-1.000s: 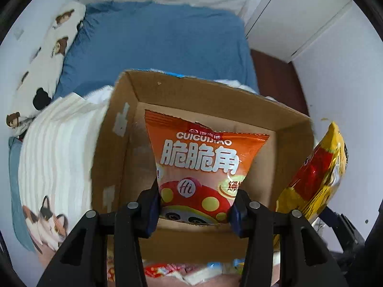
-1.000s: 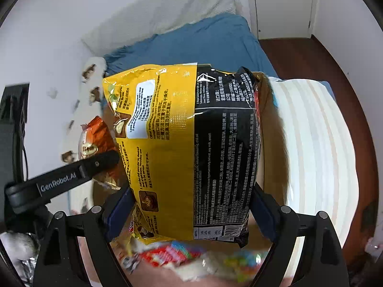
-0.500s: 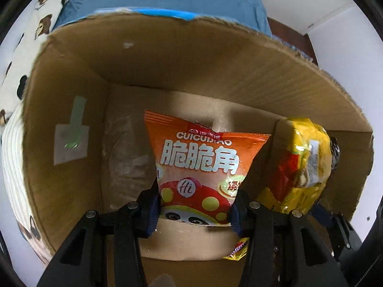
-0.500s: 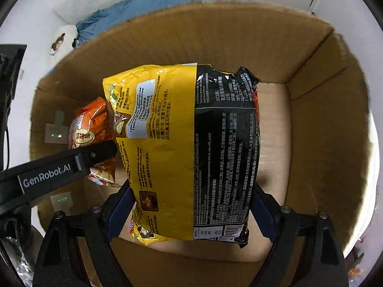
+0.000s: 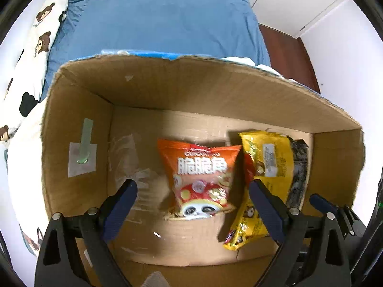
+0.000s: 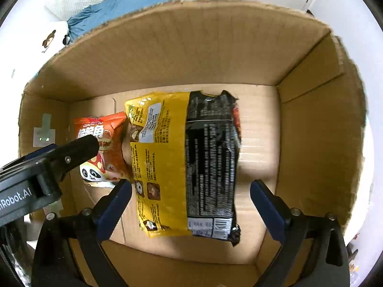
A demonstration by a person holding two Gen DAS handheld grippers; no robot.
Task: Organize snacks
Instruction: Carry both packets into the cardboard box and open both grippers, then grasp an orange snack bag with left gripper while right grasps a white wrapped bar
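Both tongs opening, pads clear of orange bag [image 5: 203, 179], yellow bag [image 6: 184, 162], inside cardboard box [image 6: 191, 55]

A blue bedsheet [image 5: 162, 21] covers the bed beyond, with a bear-print pillow [image 5: 33, 55] along its left and a white cupboard door [image 5: 294, 2] far right.

Orange snack bag [image 5: 199, 179] motion-blurred in left wrist view, small print unreadable; in right wrist view the left gripper's finger [image 6: 71, 153] covers its lower-left part. Yellow snack bag [image 6: 184, 162] hides the orange bag's right edge, back text too smeared to read. Cardboard box [image 6: 167, 55] near wall cut off by frame bottom
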